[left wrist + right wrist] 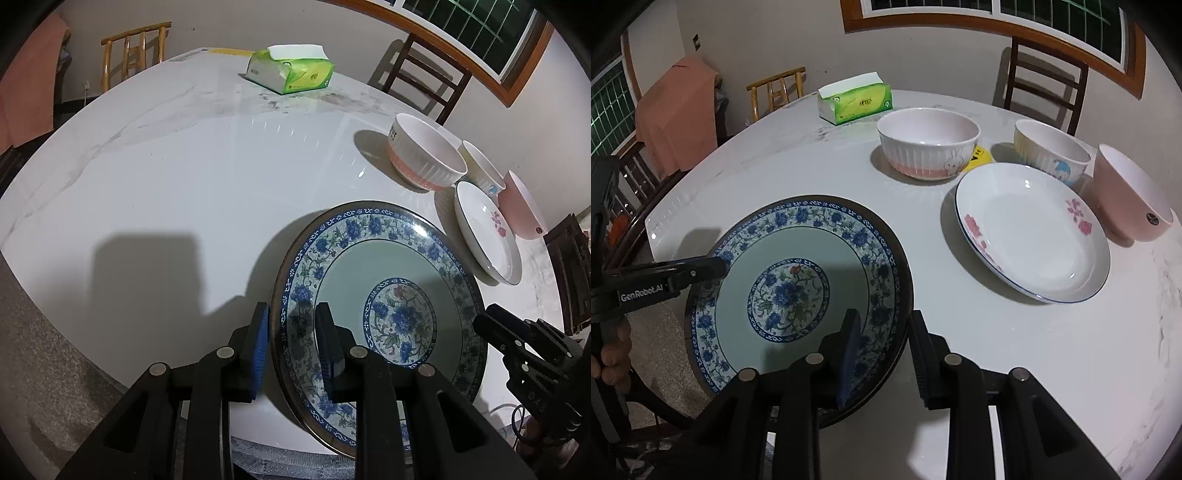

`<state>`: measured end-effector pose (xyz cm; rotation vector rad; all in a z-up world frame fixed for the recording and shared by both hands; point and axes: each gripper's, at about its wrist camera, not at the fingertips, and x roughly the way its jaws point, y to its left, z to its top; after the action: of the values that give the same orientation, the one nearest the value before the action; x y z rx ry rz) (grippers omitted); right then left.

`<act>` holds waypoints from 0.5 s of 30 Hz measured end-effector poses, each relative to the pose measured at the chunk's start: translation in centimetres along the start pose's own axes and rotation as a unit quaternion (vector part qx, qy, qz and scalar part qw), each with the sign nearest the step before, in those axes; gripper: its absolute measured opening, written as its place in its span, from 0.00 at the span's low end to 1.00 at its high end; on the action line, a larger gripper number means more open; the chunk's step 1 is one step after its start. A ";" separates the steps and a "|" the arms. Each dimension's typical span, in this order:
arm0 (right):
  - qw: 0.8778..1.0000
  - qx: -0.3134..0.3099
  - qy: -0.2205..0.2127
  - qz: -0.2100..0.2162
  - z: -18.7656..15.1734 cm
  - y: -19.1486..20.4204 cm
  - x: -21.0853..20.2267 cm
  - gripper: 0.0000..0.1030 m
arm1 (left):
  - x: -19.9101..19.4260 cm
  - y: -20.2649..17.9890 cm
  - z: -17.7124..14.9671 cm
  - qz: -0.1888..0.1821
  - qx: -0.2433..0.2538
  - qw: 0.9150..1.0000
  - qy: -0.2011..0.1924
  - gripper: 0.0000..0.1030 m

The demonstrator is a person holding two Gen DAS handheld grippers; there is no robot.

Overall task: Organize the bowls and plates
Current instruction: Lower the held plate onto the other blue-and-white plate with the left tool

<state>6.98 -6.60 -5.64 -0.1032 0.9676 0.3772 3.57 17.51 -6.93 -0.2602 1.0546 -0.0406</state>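
Note:
A large blue floral plate (384,280) (798,266) lies at the near edge of the white table, overhanging it. My left gripper (293,336) straddles its left rim, one finger outside and one inside, with a gap at the rim. My right gripper (884,354) straddles its right rim the same way. A white plate with pink flowers (1032,229) (487,236) lies to the right. Behind stand a white-and-pink ribbed bowl (929,142) (424,153), a yellow-and-white bowl (1051,153) (482,166) and a pink bowl (1130,192) (522,206).
A green tissue box (291,70) (855,98) sits at the far side of the table (166,158). Wooden chairs (1045,79) stand around it. A yellow sticker (977,157) lies between the bowls. An orange cloth (677,114) hangs over a chair at left.

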 end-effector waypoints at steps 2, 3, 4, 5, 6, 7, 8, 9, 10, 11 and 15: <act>1.000 -0.003 -0.002 -0.004 -0.1 0.0 -0.1 0.27 | 0.0 0.0 0.0 0.002 0.000 1.000 -0.001 0.20; 1.000 -0.005 -0.002 -0.007 0.0 0.1 -0.2 0.27 | -0.1 -0.1 -0.1 0.003 0.001 1.000 -0.003 0.20; 1.000 -0.006 -0.003 -0.009 0.0 0.1 -0.1 0.27 | -0.3 -0.1 0.0 0.007 0.003 1.000 -0.008 0.20; 1.000 -0.007 -0.004 -0.010 0.0 0.1 -0.2 0.27 | -0.4 -0.2 0.0 0.010 0.005 1.000 -0.011 0.21; 1.000 -0.008 -0.005 -0.010 0.0 0.1 -0.2 0.27 | -0.5 -0.4 0.0 0.015 0.008 1.000 -0.015 0.22; 1.000 -0.007 -0.006 -0.012 0.0 0.1 -0.3 0.27 | -0.7 -0.5 0.1 0.020 0.010 1.000 -0.019 0.23; 1.000 -0.007 -0.007 -0.013 0.1 0.0 -0.3 0.27 | -0.8 -0.6 0.2 0.026 0.012 0.999 -0.023 0.23; 1.000 -0.007 -0.009 -0.013 0.1 0.0 -0.4 0.27 | -1.0 -0.7 0.3 0.030 0.015 0.999 -0.028 0.25; 1.000 -0.005 -0.012 -0.015 0.1 -0.1 -0.5 0.27 | -1.1 -0.9 0.3 0.032 0.017 0.999 -0.030 0.27; 1.000 -0.004 -0.013 -0.017 0.1 -0.2 -0.5 0.27 | -1.2 -1.0 0.4 0.036 0.017 0.999 -0.034 0.28; 1.000 -0.002 -0.020 -0.023 0.0 -0.7 -0.9 0.27 | -1.6 -1.8 0.5 0.044 0.026 0.998 -0.043 0.28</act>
<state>6.80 -7.49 -4.93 -0.1203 0.9240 0.3369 3.38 16.09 -4.93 -0.1676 0.9775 0.0214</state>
